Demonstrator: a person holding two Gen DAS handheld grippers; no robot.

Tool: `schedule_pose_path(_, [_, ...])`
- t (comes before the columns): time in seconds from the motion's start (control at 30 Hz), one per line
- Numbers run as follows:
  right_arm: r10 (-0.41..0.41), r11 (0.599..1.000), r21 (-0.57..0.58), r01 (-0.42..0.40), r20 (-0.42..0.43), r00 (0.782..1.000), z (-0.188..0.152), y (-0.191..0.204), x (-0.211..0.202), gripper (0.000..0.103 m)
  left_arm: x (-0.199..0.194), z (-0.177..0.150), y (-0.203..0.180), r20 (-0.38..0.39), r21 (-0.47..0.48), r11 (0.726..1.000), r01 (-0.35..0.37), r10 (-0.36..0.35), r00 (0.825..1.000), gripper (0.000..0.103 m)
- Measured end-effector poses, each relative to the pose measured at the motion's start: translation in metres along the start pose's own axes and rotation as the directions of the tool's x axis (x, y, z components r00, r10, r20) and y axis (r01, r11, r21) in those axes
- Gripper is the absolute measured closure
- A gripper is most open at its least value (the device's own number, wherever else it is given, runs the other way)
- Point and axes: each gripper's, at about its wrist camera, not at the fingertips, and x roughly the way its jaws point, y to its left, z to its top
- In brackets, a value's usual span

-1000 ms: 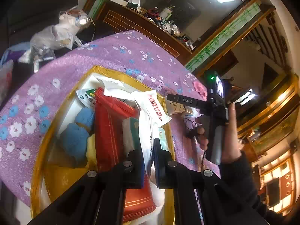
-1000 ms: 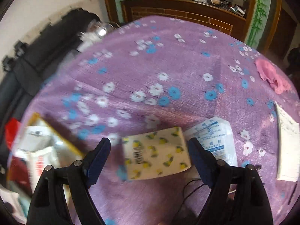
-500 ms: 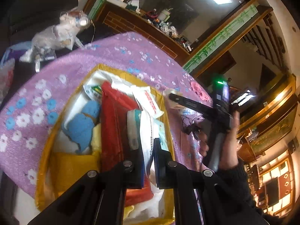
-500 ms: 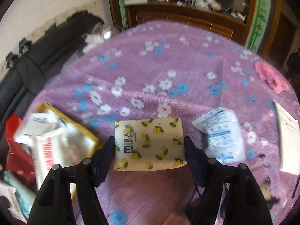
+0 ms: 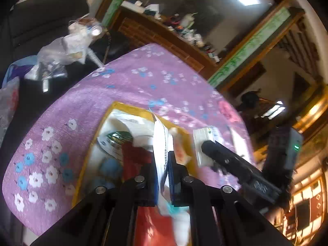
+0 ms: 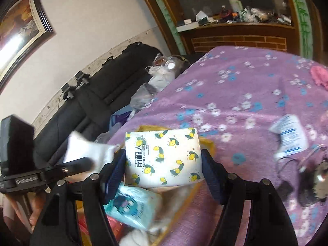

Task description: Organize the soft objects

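— What has moved since a second ago?

— My right gripper point(image 6: 164, 162) was low over the purple flowered tablecloth point(image 6: 242, 86) with the lemon-print tissue pack point(image 6: 163, 156) lying loose between its wide jaws. Now the pack is clamped between the blue pads and lifted off the cloth, hanging over the near right corner of the yellow tray point(image 6: 207, 143). The jaws are less wide than they were, each pad pressed on one end of the pack.

— And the left one?

— My left gripper point(image 5: 163, 176) is all but closed, pinching a thin white plastic packet point(image 5: 162, 141) that stands up between the pads over the tray point(image 5: 131, 107). A second ago that packet lay among the heap.

— What is in the tray?

— A red pouch point(image 5: 135, 157), something soft and blue point(image 5: 110, 167), white bags and a light blue tissue pack point(image 6: 133, 207) just under my right gripper.

— Anything left out on the cloth?

— A white packet with blue print point(image 6: 290, 136) near the right edge, and a pink cloth point(image 6: 319, 75) further back. Both are well apart from the tray.
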Motion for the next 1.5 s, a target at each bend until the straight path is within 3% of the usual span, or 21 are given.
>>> schedule_pose_path(0.1, [0.005,1.000,-0.008,-0.005,-0.051,0.999,-0.004,0.006,0.023,0.030,0.018,0.001,0.008,-0.050,-0.004,1.000,-0.016,0.016,0.999,0.087])
schedule_pose_path(0.17, [0.006,1.000,-0.027,-0.008,-0.071,0.997,-0.008,0.008,0.031,0.030,0.022,-0.002,0.012,-0.066,-0.018,1.000,-0.006,0.005,0.998,0.052])
schedule_pose_path(0.23, [-0.002,1.000,-0.013,0.001,-0.058,0.998,-0.009,0.005,0.027,0.029,0.014,-0.008,0.011,-0.036,-0.008,1.000,-0.002,0.001,0.999,0.034])
schedule_pose_path(0.27, [0.007,1.000,0.002,-0.006,-0.044,0.999,-0.009,0.003,0.022,0.028,0.011,-0.009,0.009,-0.023,0.001,1.000,-0.018,0.018,1.000,0.031])
schedule_pose_path(0.33, [0.038,0.999,0.039,-0.037,-0.013,0.999,-0.011,-0.001,0.008,0.026,0.003,-0.017,0.004,-0.004,0.029,0.998,-0.059,0.059,0.998,0.031])
schedule_pose_path(0.43, [0.066,0.994,0.089,-0.068,0.030,0.997,-0.018,-0.007,-0.011,0.025,-0.009,-0.028,-0.002,0.013,0.031,0.998,-0.050,0.049,0.999,0.031])
schedule_pose_path(0.57, [0.088,0.989,0.113,-0.097,0.078,0.993,-0.032,-0.006,-0.041,0.025,-0.032,-0.055,-0.018,0.073,0.065,0.993,-0.100,0.096,0.993,0.031])
schedule_pose_path(0.77, [0.149,0.972,0.167,-0.165,0.102,0.984,-0.088,0.000,-0.087,0.023,-0.052,-0.114,-0.048,0.093,0.173,0.965,-0.196,0.182,0.979,0.031])
schedule_pose_path(0.93, [0.123,0.974,0.181,-0.136,0.082,0.989,-0.130,0.009,-0.118,0.023,-0.062,-0.147,-0.061,0.094,0.201,0.937,-0.287,0.273,0.957,0.031])
schedule_pose_path(1.03, [0.098,0.979,0.168,-0.113,0.092,0.991,-0.143,0.017,-0.132,0.022,-0.072,-0.154,-0.071,0.135,0.232,0.907,-0.351,0.328,0.935,0.031])
schedule_pose_path(1.1, [0.089,0.981,0.161,-0.105,0.101,0.991,-0.144,0.020,-0.137,0.022,-0.079,-0.156,-0.074,0.153,0.234,0.907,-0.350,0.321,0.935,0.031])
schedule_pose_path(1.37, [0.028,0.989,0.142,-0.044,0.116,0.993,-0.145,0.032,-0.142,0.022,-0.099,-0.165,-0.087,0.245,0.249,0.866,-0.433,0.376,0.894,0.026])
schedule_pose_path(1.5, [0.026,0.987,0.152,-0.044,0.117,0.993,-0.145,0.029,-0.139,0.022,-0.096,-0.167,-0.088,0.237,0.268,0.859,-0.436,0.380,0.894,0.026])
